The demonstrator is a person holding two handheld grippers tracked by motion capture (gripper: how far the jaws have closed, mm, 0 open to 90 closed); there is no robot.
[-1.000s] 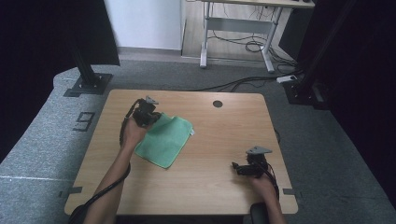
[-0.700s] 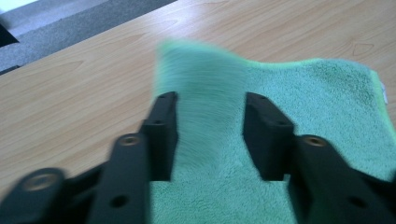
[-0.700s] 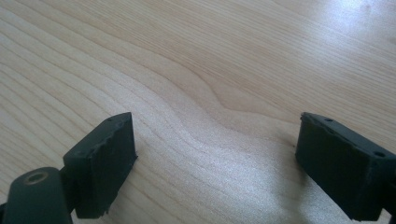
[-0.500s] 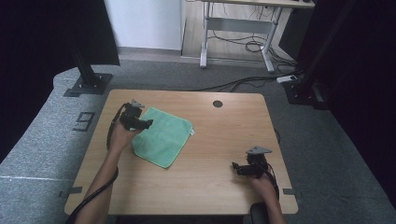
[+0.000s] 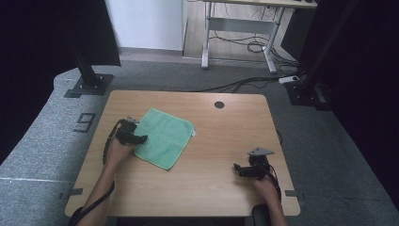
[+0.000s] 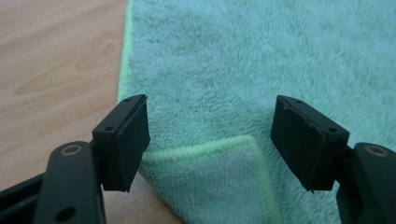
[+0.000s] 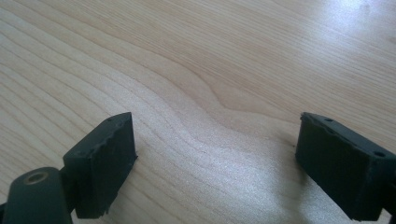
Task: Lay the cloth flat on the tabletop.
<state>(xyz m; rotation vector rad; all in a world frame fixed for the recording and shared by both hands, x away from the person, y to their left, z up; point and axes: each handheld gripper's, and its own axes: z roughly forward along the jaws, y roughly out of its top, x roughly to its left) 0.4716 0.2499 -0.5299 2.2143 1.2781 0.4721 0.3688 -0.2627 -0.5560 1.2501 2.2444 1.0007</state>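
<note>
One folded cloth corner (image 6: pixel 219 161) between left tool (image 6: pixel 210 140) pads.

L claw (image 6: pixel 211 140) jaws apart, just opened, over folded-up corner (image 6: pixel 224 163) of green cloth (image 6: pixel 243 60) on wood table (image 6: pixel 56 56)

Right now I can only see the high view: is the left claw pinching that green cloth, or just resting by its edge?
Observer: No. In the left gripper view the left claw is open, its jaws have just been opening, and the green cloth lies unpinched between them.
Operator: Is the cloth flat there?
Observer: Not quite: a corner is folded over onto the cloth, right between the jaws.
Operator: And the other claw?
Observer: The right claw is open over bare table, nothing between its jaws.
</note>
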